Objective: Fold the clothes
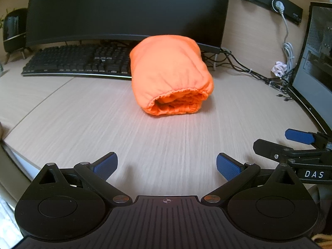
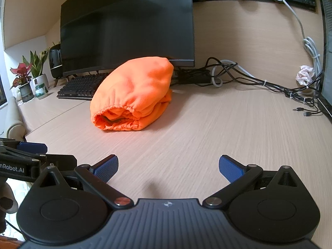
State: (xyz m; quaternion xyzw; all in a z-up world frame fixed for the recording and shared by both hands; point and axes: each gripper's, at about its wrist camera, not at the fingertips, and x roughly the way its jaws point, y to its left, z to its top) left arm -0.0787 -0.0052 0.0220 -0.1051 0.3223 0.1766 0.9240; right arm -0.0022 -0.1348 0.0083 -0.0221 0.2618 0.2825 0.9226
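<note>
An orange garment [image 1: 169, 72] lies folded into a thick bundle on the light wooden desk [image 1: 166, 137], its elastic hem facing me. It also shows in the right wrist view [image 2: 133, 91], left of centre. My left gripper [image 1: 167, 164] is open and empty, held low over the desk well short of the bundle. My right gripper [image 2: 168, 166] is open and empty too, at the same distance. Each gripper shows at the edge of the other's view: the right one [image 1: 300, 143] at right, the left one [image 2: 31, 151] at left.
A black keyboard [image 1: 78, 62] and a dark monitor [image 1: 128, 10] stand behind the bundle. Tangled cables [image 2: 259, 81] and a crumpled tissue [image 2: 305, 74] lie at back right by a second screen [image 1: 315, 51]. Potted plants [image 2: 29, 76] stand at far left.
</note>
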